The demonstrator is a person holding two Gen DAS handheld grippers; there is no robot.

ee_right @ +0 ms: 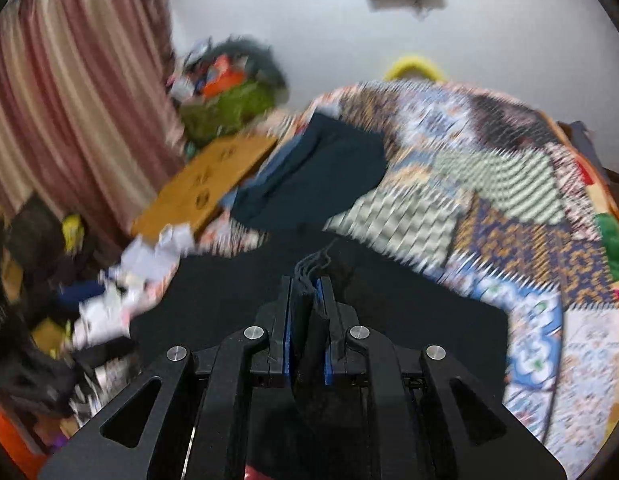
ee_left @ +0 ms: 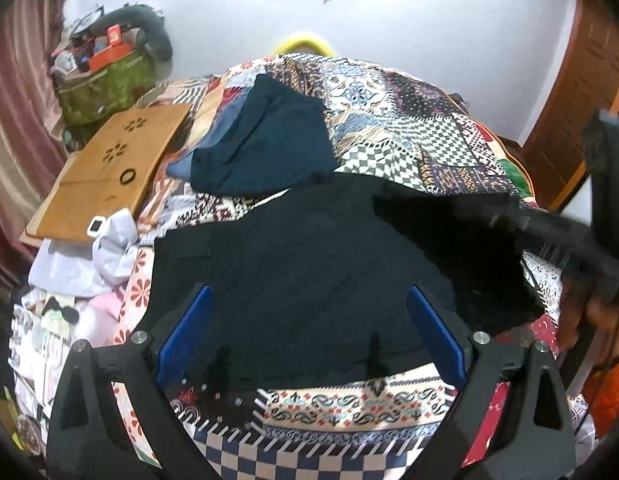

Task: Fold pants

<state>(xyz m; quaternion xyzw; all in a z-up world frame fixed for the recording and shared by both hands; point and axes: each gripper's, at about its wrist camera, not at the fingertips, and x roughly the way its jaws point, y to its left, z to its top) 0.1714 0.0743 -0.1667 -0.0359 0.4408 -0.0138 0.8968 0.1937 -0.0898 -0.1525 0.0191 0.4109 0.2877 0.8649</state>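
Note:
Black pants [ee_left: 309, 248] lie spread on the patterned bed cover [ee_left: 409, 128]. Above their near edge my left gripper [ee_left: 309, 294] hovers open, its blue pads [ee_left: 189, 328] wide apart and gripping nothing. At the right of the left wrist view my right gripper [ee_left: 549, 236] appears blurred, with a fold of the black cloth lifted under it. In the right wrist view, which is smeared by motion, the right gripper [ee_right: 307, 280] is shut on a bunched edge of the pants [ee_right: 229, 300], and black cloth sticks out past its tips.
A folded dark teal garment [ee_left: 269, 144] lies just beyond the pants. To the left are a wooden lap desk [ee_left: 109, 168], white crumpled items [ee_left: 109, 248] and a green bag [ee_left: 105, 88] by the curtain [ee_right: 69, 100]. A wooden door [ee_left: 581, 92] stands at the right.

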